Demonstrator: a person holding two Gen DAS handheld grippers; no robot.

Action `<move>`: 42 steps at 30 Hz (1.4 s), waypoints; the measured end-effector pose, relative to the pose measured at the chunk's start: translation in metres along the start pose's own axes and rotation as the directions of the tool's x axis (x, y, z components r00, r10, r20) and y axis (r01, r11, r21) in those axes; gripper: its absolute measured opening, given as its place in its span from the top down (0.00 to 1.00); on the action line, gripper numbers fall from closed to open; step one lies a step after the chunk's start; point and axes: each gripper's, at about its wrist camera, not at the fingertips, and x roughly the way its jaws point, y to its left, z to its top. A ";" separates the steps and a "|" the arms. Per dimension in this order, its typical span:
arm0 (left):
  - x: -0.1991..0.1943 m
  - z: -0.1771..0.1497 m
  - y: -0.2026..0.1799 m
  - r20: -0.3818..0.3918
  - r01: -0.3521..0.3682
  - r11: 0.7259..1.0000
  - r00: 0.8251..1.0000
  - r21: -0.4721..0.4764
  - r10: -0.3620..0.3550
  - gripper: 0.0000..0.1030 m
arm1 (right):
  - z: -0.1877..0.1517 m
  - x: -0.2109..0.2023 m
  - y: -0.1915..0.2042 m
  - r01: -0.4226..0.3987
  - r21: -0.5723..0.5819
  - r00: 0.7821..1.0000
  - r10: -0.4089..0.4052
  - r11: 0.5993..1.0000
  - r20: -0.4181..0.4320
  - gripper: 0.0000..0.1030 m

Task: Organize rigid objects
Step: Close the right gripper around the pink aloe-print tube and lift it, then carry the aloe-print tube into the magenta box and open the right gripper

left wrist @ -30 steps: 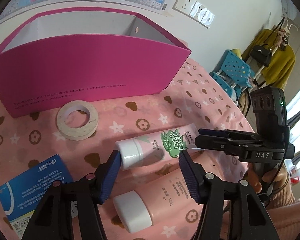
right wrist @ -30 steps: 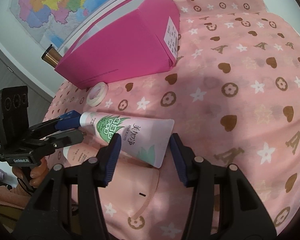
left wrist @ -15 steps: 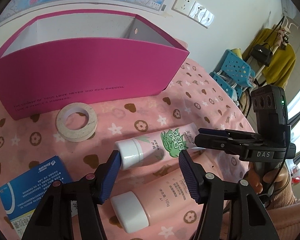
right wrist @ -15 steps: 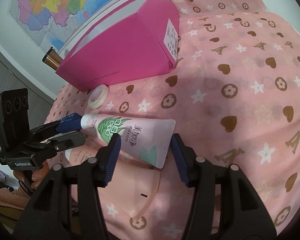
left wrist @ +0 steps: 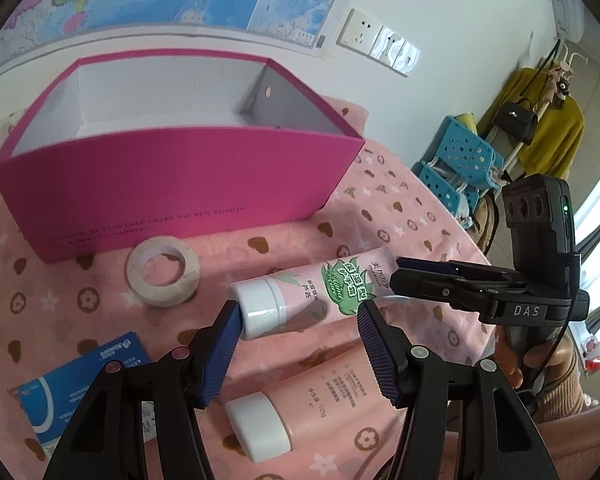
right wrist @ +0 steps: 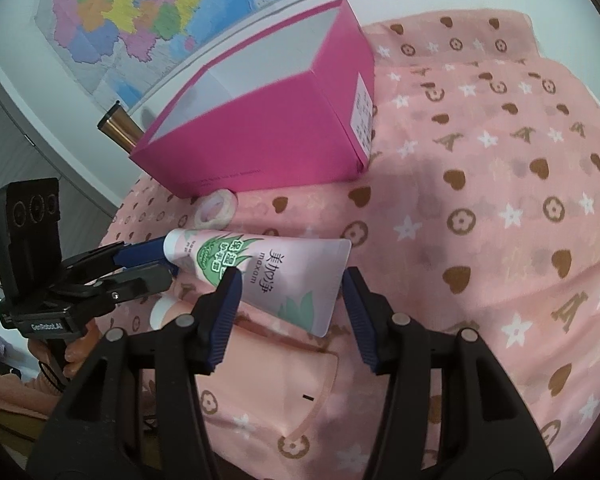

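Note:
A pink hand-cream tube with green leaf print [left wrist: 311,296] [right wrist: 260,272] is held level above the cloth, one end between each gripper's fingers. My left gripper [left wrist: 296,332] has its jaws at the white cap end. My right gripper [right wrist: 288,300] has its jaws around the flat crimped end and also shows in the left wrist view [left wrist: 427,276]. A larger peach tube with a white cap [left wrist: 311,412] lies below on the cloth. A magenta open box [left wrist: 172,176] [right wrist: 268,124] stands behind. A tape roll [left wrist: 162,272] lies in front of it.
A blue card box [left wrist: 84,384] lies at the left front. The pink patterned cloth [right wrist: 499,200] covers the table. A map hangs on the wall; a bronze tube [right wrist: 118,128] sits behind the magenta box. Blue baskets [left wrist: 455,164] stand off to the right.
Both grippers have risen with the leaf-print tube, which now hangs higher above the peach tube. The view into the magenta box has opened up.

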 end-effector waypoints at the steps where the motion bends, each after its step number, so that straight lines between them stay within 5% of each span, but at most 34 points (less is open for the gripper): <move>1: -0.002 0.001 0.000 0.005 0.000 1.000 1.000 0.001 0.000 0.41 | 0.001 -0.001 0.002 0.000 -0.006 1.000 0.000 1.000 0.004 0.47; 42: -0.050 0.072 -0.011 0.218 -0.123 0.987 0.971 0.107 0.097 0.41 | 0.088 -0.032 0.045 0.007 -0.161 0.982 0.023 0.987 0.187 0.47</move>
